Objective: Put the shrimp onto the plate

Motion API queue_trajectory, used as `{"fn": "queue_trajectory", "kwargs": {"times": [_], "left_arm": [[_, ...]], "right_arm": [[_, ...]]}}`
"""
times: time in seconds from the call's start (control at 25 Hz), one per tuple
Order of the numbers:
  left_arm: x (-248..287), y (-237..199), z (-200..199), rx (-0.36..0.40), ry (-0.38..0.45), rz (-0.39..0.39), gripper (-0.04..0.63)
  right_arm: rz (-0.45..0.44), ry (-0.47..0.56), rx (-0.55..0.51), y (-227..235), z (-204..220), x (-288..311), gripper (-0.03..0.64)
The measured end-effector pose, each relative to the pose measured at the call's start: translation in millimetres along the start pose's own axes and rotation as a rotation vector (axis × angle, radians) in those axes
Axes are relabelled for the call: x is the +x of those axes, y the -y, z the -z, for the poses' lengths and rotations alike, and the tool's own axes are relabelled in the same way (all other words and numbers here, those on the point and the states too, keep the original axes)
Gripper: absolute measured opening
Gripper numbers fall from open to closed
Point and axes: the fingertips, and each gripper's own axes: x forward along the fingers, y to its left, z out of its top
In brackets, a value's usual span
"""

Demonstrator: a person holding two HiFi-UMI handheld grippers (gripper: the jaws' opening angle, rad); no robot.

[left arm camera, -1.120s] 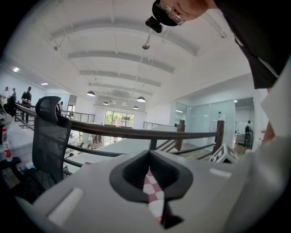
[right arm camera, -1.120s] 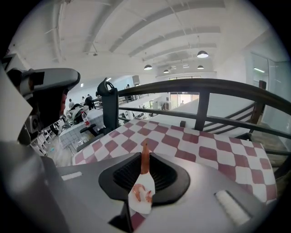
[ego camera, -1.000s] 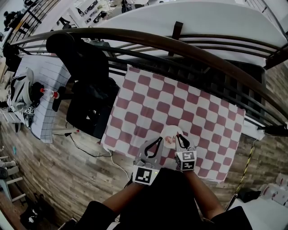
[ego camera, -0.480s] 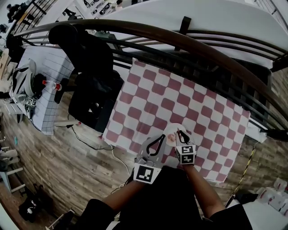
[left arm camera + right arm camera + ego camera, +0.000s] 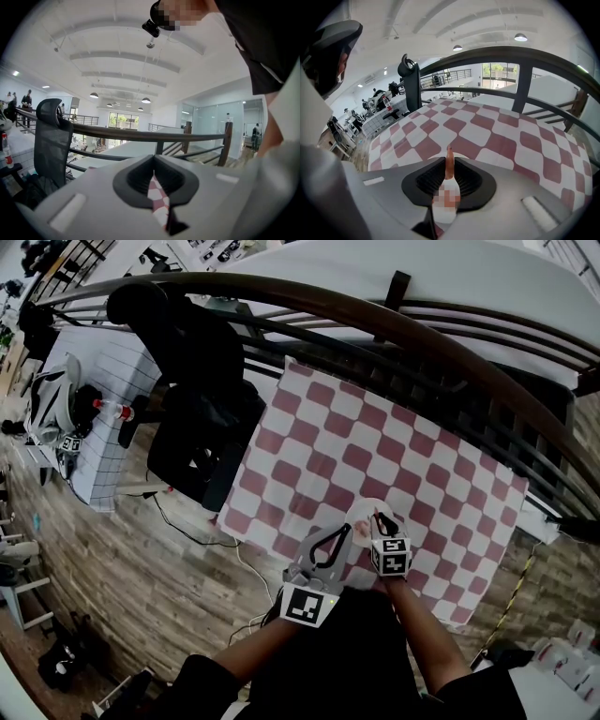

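I am looking down past my dark sleeves at both grippers, which are hovering over the near edge of the table. Each one is carrying its cube, the left cube [image 5: 307, 604] and the right cube [image 5: 390, 557], faced with black-and-white square markers; I cannot make out any letters on them.

The left gripper [image 5: 343, 531] is keeping its jaws closed with nothing held, and only a sliver of checked cloth is showing through the slit behind the tips. It is sitting just beside the plate, on the plate's left.

The right gripper [image 5: 378, 517] is pinching the shrimp [image 5: 448, 165]. The orange-pink body is standing upright between the two pads, its thin end poking out past the tips. It is hanging directly over the white plate [image 5: 360, 510], and I cannot tell whether it is touching the plate.

The plate is resting on a red-and-white checked tablecloth [image 5: 375, 442], near the cloth's front edge.

Beyond the cloth a dark curved railing [image 5: 309, 310] is sweeping across the view. To the left a black office chair [image 5: 192, 427] is standing on the wooden floor [image 5: 141, 577]. Past the chair, a side table with a gridded cloth [image 5: 94, 442] is holding a bottle [image 5: 111, 410] whose label is too small to read.
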Motion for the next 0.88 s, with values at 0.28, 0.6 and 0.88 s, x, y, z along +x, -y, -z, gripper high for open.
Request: {"fn": "queue_trajectory", "kwargs": {"times": [0.28, 0.6, 0.88], "left_arm": [[5.5, -5.4, 2.1, 0.0, -0.012, -0.016, 0.008], [5.8, -11.9, 9.6, -0.008, -0.037, -0.035, 0.008], [4.5, -15.9, 14.0, -0.012, -0.062, -0.048, 0.008]], "right_arm": [[-0.005, -0.049, -0.019, 5.2, 11.2, 15.7, 0.058], [-0.023, -0.101, -0.016, 5.4, 23.8, 30.4, 0.06], [-0.041, -0.15, -0.017, 5.0, 32.9, 40.5, 0.061]]}}
